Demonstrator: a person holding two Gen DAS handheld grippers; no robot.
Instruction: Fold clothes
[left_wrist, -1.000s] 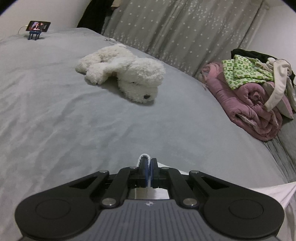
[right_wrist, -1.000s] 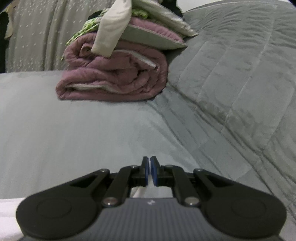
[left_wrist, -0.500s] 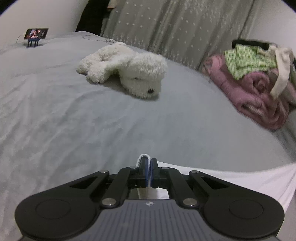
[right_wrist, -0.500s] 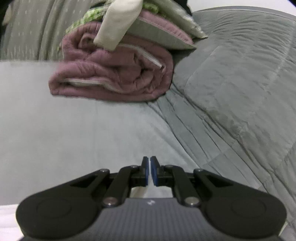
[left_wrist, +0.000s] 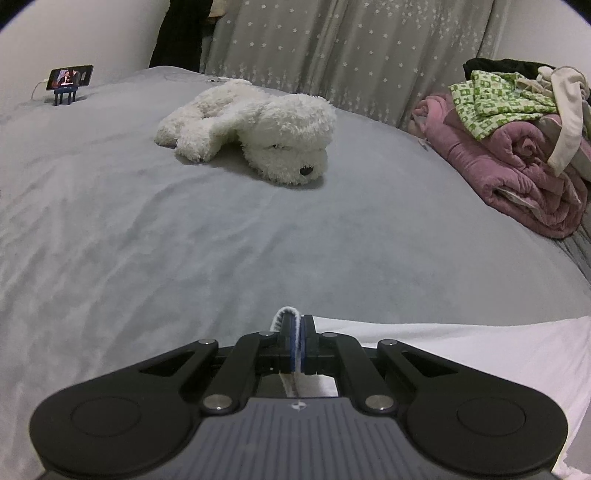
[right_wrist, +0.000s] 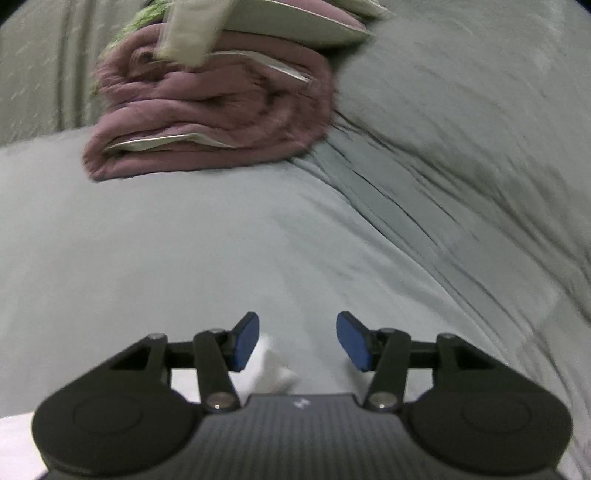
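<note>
— Two grippers, one white cloth (left_wrist: 443, 354): where does it lie?
— Near edge of the bed (left_wrist: 221, 240), stretching rightward. Left gripper (left_wrist: 297, 334) fingers clench its hem; right gripper (right_wrist: 297, 341) fingers have just opened (cloth corner loose between them).

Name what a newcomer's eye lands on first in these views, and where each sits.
The white plush dog lies mid-bed on the grey bedspread. A rolled pink blanket with loose clothes heaped on top sits at the bed's right edge. Up close, the left gripper pinches a white garment, while the right gripper has just opened, white cloth loose between its jaws.
</note>
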